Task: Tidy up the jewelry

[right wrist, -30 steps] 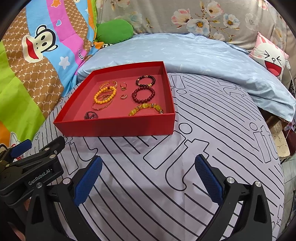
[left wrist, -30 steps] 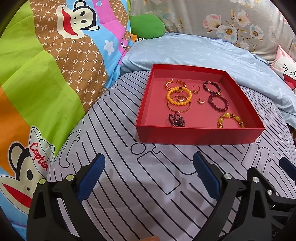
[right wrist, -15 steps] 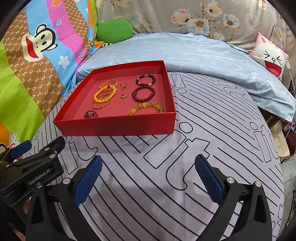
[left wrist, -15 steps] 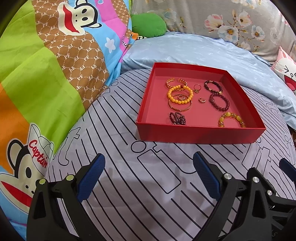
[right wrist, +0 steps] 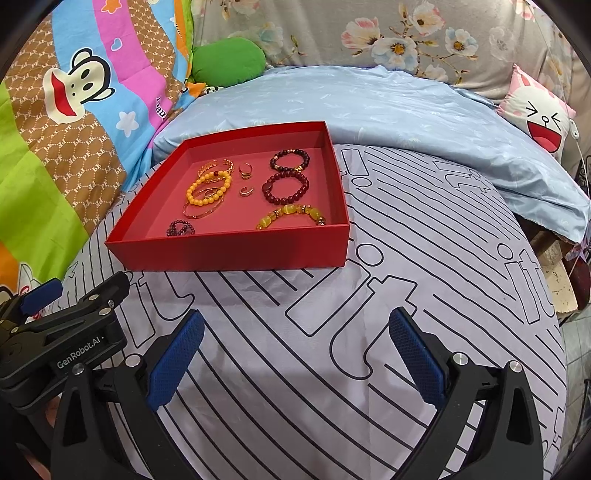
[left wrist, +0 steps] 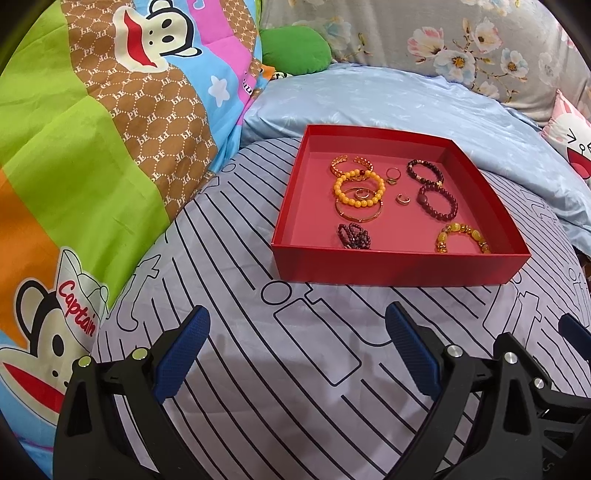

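Here, tray: red tray (left wrist: pixel 399 264) near the bedsheet's (left wrist: pixel 295 369) far edge — bracelets and rings inside.
Tongs: left gripper (left wrist: pixel 297 350) and right gripper (right wrist: pixel 295 350) — both spread wide, empty.

We're on a bed here, a pale sheet (right wrist: pixel 369 332) with bold black line print spread across it. To one side a bright cartoon-monkey quilt (left wrist: pixel 92 129) heaps up, green, brown, pink and blue. Behind lies a light blue pillow (right wrist: pixel 388 110), a green cushion (right wrist: pixel 229 61) tucked by it, floral fabric (right wrist: pixel 406 33) at the back, and a laughing-bunny cushion (right wrist: pixel 543 118) off at the far edge.
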Demonstrator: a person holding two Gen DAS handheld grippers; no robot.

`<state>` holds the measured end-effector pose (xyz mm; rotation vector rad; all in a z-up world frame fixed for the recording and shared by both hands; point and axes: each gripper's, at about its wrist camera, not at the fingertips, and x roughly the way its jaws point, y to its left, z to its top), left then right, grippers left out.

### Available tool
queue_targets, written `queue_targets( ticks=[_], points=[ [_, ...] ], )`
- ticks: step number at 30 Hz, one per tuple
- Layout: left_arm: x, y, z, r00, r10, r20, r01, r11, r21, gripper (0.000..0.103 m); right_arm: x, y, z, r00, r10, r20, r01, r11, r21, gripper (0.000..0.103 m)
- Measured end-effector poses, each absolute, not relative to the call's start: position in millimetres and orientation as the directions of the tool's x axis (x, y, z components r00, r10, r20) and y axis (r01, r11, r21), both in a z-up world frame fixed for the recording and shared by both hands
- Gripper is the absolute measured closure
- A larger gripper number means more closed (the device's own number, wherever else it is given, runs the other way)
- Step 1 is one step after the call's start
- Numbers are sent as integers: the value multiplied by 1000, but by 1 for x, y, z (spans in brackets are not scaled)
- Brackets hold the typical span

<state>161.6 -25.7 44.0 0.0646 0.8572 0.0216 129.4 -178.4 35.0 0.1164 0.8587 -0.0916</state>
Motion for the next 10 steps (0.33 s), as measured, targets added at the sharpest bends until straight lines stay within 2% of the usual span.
queue_targets(
  ticks=[10],
  points=[
    [162,-27,45,656,44,-753,8,998,65,12,130,-182,34,652,-39,-757,132,989,62,6]
  ],
)
